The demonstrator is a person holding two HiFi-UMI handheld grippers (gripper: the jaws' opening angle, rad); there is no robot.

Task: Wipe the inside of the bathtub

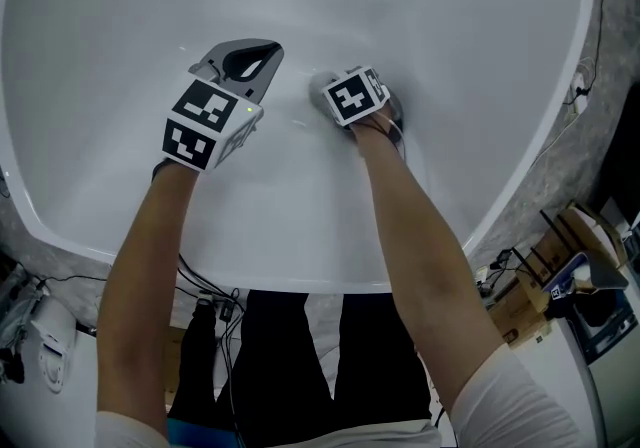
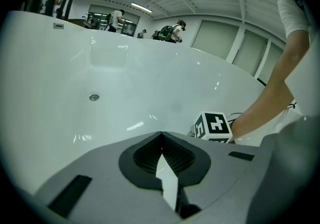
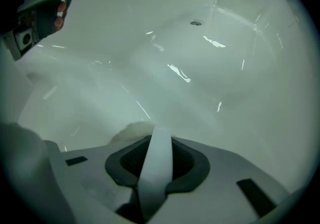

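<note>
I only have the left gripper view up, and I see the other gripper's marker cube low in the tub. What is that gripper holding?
Observer: The right gripper is shut on a white cloth, which bunches just past its tips in the right gripper view.
Operator: Is the cloth on the tub?
Observer: In the head view it seems to lie against the bathtub's white inner surface, just beyond the cube.
Operator: Where is my gripper relative to it?
Observer: The head view shows the left gripper beside the right one, on its left, with a gap between them.
</note>
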